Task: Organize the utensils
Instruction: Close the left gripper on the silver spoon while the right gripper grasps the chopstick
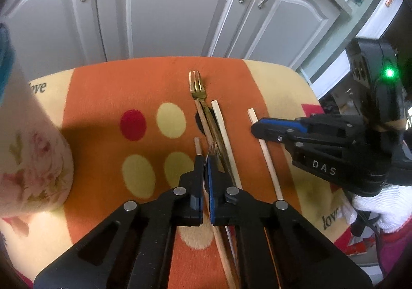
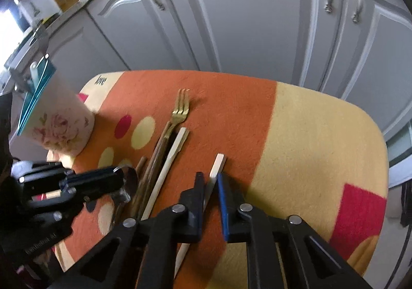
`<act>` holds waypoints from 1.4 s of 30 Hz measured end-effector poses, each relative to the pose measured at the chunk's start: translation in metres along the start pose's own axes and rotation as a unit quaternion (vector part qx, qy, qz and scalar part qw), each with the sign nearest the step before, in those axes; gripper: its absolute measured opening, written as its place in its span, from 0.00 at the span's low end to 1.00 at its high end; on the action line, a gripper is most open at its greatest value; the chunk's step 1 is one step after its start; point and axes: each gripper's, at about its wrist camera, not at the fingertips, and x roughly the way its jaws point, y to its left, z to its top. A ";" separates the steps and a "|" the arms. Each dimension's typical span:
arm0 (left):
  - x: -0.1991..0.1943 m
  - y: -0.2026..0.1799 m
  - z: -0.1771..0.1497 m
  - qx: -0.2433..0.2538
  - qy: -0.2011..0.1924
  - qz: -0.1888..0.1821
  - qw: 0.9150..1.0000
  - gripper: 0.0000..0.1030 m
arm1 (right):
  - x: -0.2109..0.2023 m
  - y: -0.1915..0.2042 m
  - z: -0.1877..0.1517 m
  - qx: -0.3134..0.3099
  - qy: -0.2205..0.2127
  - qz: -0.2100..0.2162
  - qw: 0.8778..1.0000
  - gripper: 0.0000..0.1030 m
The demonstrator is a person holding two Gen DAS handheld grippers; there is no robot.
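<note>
On the orange and yellow cloth lie a gold fork, dark brown chopsticks and a pale chopstick, side by side. My left gripper is shut on the bowl of a silver spoon, low over the brown chopsticks. Further right, a second pale chopstick lies apart from the rest. My right gripper is shut on it near its far end. A floral utensil cup with a teal rim stands at the left edge of the cloth.
Grey cabinet doors with metal handles rise just behind the cloth's far edge. A white-gloved hand holds the right gripper's body. The cloth's yellow right part is bare, with a red patch near its edge.
</note>
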 end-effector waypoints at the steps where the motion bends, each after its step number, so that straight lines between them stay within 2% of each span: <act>1: -0.002 0.002 -0.001 -0.004 0.000 -0.002 1.000 0.01 | -0.001 0.001 -0.001 -0.002 -0.001 0.001 1.000 0.09; 8: -0.011 0.010 -0.011 -0.027 0.004 -0.016 0.999 0.01 | -0.010 0.008 -0.014 -0.004 0.001 0.026 1.000 0.08; 10: -0.014 0.012 -0.016 -0.030 0.005 -0.010 0.999 0.01 | -0.009 0.010 -0.016 -0.009 0.007 0.025 1.000 0.08; 13: -0.017 0.019 -0.024 -0.041 0.013 -0.008 0.999 0.01 | -0.009 0.009 -0.013 -0.008 0.001 -0.001 1.000 0.10; 16: -0.016 0.023 -0.030 -0.041 0.020 -0.005 0.999 0.01 | -0.006 0.006 -0.005 0.001 0.004 -0.003 1.000 0.40; 17: -0.015 0.023 -0.031 -0.042 0.023 -0.007 0.999 0.01 | -0.003 0.006 -0.002 0.000 0.008 -0.007 1.000 0.40; 19: -0.013 0.023 -0.032 -0.043 0.028 -0.010 0.999 0.01 | 0.006 0.008 0.003 -0.011 0.027 -0.018 0.999 0.40; 22: -0.010 0.023 -0.033 -0.048 0.035 -0.014 0.998 0.03 | 0.012 0.012 0.009 -0.034 0.024 -0.034 0.999 0.26; 24: -0.005 0.026 -0.033 -0.058 0.047 -0.017 0.997 0.13 | 0.014 0.011 0.013 -0.042 0.024 -0.037 0.998 0.19; 25: -0.003 0.027 -0.033 -0.062 0.050 -0.019 0.997 0.15 | 0.015 0.010 0.015 -0.043 0.024 -0.036 0.998 0.13; 26: -0.001 0.027 -0.033 -0.064 0.050 -0.021 0.996 0.16 | 0.016 0.008 0.016 -0.045 0.024 -0.037 0.998 0.12; 31: 0.001 0.027 -0.031 -0.063 0.041 -0.027 0.997 0.15 | 0.009 0.004 0.013 -0.035 0.019 -0.015 0.999 0.09; 32: 0.002 0.026 -0.030 -0.060 0.041 -0.028 0.997 0.07 | 0.005 0.001 0.010 -0.024 0.014 -0.002 1.000 0.08; 35: -0.001 0.019 -0.031 -0.041 0.039 -0.029 0.998 0.02 | -0.007 -0.001 0.003 -0.001 0.001 0.029 1.000 0.08; 42: -0.034 0.016 -0.034 -0.042 0.017 -0.043 0.998 0.01 | -0.049 0.008 -0.009 0.007 -0.037 0.065 0.997 0.07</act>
